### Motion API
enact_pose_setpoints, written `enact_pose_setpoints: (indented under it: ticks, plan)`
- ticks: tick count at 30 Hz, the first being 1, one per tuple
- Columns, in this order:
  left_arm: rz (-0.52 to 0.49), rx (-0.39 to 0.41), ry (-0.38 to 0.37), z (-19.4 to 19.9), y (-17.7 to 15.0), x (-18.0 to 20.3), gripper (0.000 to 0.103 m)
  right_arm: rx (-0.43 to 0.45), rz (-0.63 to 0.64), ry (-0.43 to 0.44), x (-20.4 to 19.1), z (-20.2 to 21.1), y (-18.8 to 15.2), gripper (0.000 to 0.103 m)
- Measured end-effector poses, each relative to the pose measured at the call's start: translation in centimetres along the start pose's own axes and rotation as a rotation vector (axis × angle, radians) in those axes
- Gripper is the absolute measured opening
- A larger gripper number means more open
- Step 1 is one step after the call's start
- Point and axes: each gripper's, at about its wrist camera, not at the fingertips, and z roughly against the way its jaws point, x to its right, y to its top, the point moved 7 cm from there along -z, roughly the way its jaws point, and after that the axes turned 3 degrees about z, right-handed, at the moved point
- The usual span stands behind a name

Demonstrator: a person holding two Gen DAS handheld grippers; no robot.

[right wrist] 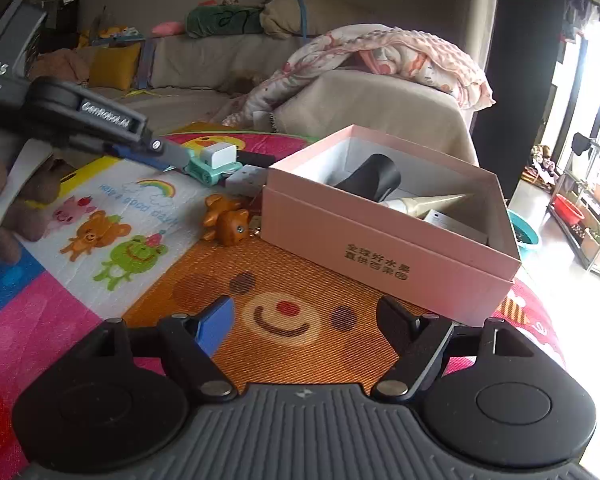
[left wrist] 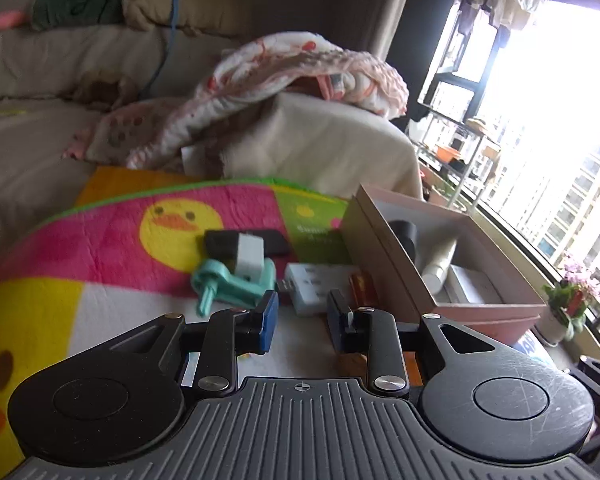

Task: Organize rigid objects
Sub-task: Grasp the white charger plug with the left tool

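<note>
Two wrist views cover one patchwork of cartoon mats (right wrist: pixel 284 280), each catching what the other misses. Leftmost in the right wrist view, the left gripper (right wrist: pixel 168 160) reaches in over the rainbow panel; its body reads "DAS" and "GenRobot.AI", writing its own camera cannot see. That camera shows the left gripper (left wrist: pixel 302 314) with blue pads standing narrowly apart and nothing between them, just short of a white multi-port adapter (left wrist: pixel 314 284). Beside the adapter lie a teal plastic clamp (left wrist: pixel 230 284), a white cube charger (left wrist: pixel 249 258) and a black flat object (left wrist: pixel 240 242), all on the duck-printed mat (left wrist: pixel 120 240).

Only the right wrist view shows the two orange bear figurines (right wrist: pixel 230 218) beside the pink cardboard box (right wrist: pixel 380 256), whose front wall carries Chinese characters. The box stands open, holding a black cylinder (right wrist: pixel 374 178), a cream tube (right wrist: pixel 432 202) and a white packet (right wrist: pixel 452 220). Upside-down print on the rainbow panel seems to read "have a good day". The right gripper (right wrist: pixel 306 326) hovers over the orange smiley mat, fingers spread wide and empty.
</note>
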Motion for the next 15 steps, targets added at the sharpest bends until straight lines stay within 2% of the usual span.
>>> enact_pose_setpoints:
  ticks: [3,6,10,13,15]
  plan:
    - [-0.010,-0.012,0.022,-2.0,1.9,-1.3,0.030,-0.009,0.023,0.016,-0.7,-0.2,-0.5,0.079]
    - [0.057,-0.009,0.051,-4.1,3.2,-3.1,0.030,-0.022,0.023,0.009,-0.9,-0.6,-1.1,0.079]
    - [0.061,-0.036,0.034,-6.8,3.7,-3.1,0.030,-0.032,-0.008,0.021,-0.5,-0.9,-1.3,0.080]
    - [0.018,-0.085,0.110,-9.1,3.2,-3.2,0.031,-0.051,-0.031,0.036,-0.3,-1.2,-1.5,0.080]
    - [0.020,-0.116,0.132,-10.0,2.7,-3.6,0.031,-0.052,-0.041,0.037,-0.1,-1.2,-1.6,0.080]
